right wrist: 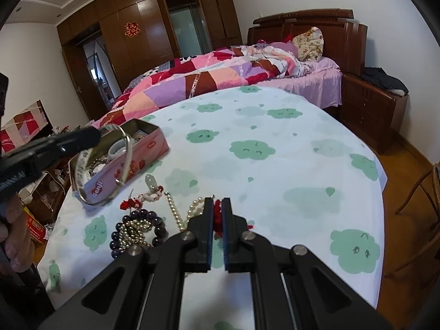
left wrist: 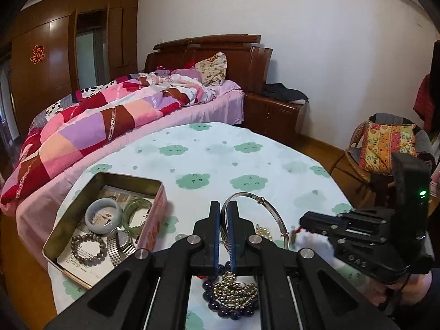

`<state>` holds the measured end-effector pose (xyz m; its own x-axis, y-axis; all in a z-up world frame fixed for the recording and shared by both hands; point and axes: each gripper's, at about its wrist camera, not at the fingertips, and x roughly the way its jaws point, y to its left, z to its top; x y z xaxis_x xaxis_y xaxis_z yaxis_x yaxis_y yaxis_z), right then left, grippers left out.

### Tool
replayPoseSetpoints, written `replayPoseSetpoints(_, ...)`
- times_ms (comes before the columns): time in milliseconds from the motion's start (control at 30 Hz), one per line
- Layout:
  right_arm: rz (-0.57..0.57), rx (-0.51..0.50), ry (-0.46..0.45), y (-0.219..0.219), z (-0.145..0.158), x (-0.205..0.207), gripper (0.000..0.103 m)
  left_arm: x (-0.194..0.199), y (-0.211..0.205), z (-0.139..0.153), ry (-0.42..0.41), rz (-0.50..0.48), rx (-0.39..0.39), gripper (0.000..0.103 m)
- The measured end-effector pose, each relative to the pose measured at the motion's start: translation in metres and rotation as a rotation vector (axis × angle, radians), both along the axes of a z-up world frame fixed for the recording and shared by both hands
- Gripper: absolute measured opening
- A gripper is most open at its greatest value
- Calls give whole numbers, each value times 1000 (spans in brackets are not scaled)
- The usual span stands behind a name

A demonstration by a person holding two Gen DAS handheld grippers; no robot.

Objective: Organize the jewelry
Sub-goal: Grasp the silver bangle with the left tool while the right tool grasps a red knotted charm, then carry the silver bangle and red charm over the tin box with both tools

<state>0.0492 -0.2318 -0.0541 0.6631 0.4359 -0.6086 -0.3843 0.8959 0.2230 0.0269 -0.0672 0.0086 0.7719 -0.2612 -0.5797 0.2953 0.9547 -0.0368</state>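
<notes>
My left gripper (left wrist: 224, 206) is shut on a thin silver bangle (left wrist: 271, 206), which hangs off the cloth beside an open pink tin (left wrist: 129, 177). From the right wrist view, the left gripper (right wrist: 96, 134) holds the bangle (right wrist: 128, 159) in front of the tin (right wrist: 123, 176). The tin holds a pale jade bangle (left wrist: 103, 202), a green bangle (left wrist: 137, 203), a bead bracelet (left wrist: 74, 243) and a watch (left wrist: 121, 239). My right gripper (right wrist: 217, 202) is shut on a red knotted cord (right wrist: 217, 216) low over the table. Dark purple beads (right wrist: 143, 216), a ball chain (right wrist: 132, 231) and a pearl strand (right wrist: 173, 211) lie loose.
The round table (right wrist: 275, 165) wears a pale cloth with green clouds. A small jade pendant (right wrist: 150, 181) lies near the tin. Behind stand a bed (left wrist: 96, 126) and a wooden cabinet (left wrist: 275, 112). A wicker chair with a cushion (left wrist: 385, 145) is at the right.
</notes>
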Motion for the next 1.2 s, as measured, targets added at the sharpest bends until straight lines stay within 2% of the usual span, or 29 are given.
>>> replayPoseSetpoints(467, 37, 17, -58, 18, 30, 1, 8, 3, 36, 3, -13, 99, -11, 4)
replayPoseSetpoints(733, 94, 13, -107, 46, 52, 8, 8, 4, 64, 6, -27, 168, -19, 4)
replayPoseSetpoints(1200, 199, -16, -160, 96, 73, 13, 8, 7, 98, 2, -15, 262, -23, 4)
